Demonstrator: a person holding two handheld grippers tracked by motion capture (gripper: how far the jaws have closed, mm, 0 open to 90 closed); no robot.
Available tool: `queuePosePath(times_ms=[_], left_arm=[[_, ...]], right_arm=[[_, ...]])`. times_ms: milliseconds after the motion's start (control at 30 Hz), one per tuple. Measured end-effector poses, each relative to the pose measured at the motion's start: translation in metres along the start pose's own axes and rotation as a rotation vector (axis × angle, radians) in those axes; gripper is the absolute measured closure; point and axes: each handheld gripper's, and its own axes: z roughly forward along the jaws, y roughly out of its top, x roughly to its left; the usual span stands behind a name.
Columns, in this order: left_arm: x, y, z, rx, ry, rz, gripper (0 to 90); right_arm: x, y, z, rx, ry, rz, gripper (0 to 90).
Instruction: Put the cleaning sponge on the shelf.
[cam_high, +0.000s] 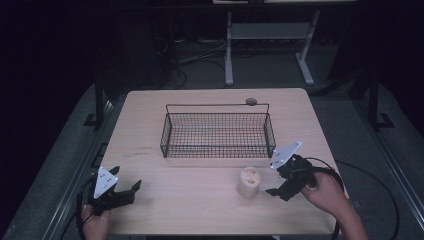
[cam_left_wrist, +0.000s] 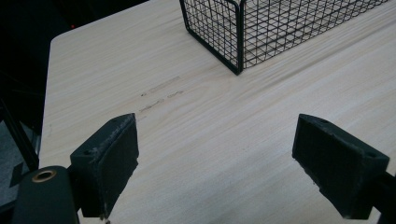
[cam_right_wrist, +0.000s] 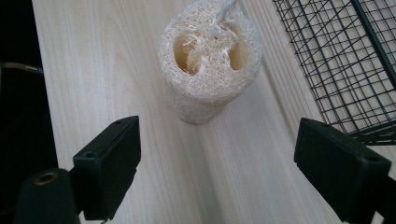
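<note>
Loofah (cam_high: 249, 182) standing upright on table (cam_high: 190, 200), long axis vertical, holed end facing up, near basket (cam_high: 218, 129). Right gripper (cam_high: 276, 189) pointing at it, jaws spread wide, holding nothing. Left gripper (cam_high: 131, 191) likewise gaping over bare wood.

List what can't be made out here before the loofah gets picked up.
- Loofah: its far side and base, hidden by its own body in the right gripper view; small in the high view.
- Wire basket: cut off by the top edge in the left gripper view, by the right edge in the right gripper view.
- Small round grey thing behind the basket: too small to identify in the high view.
</note>
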Motion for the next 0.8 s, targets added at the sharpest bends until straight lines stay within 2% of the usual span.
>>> queuePosePath(times_ms=[500,667,800], left_arm=[[0.000,0.000,0.000,0.000,-0.002,0.005,13.7],[0.000,0.000,0.001,0.000,-0.006,0.005,13.7],[0.000,0.000,0.001,-0.004,-0.004,-0.001,13.7]], right_arm=[[0.003,0.008,0.001,-0.002,0.009,0.011,14.2],[0.005,0.018,0.000,-0.003,0.025,-0.023,14.2],[0.003,0.024,0.003,0.015,0.037,-0.029,14.2]])
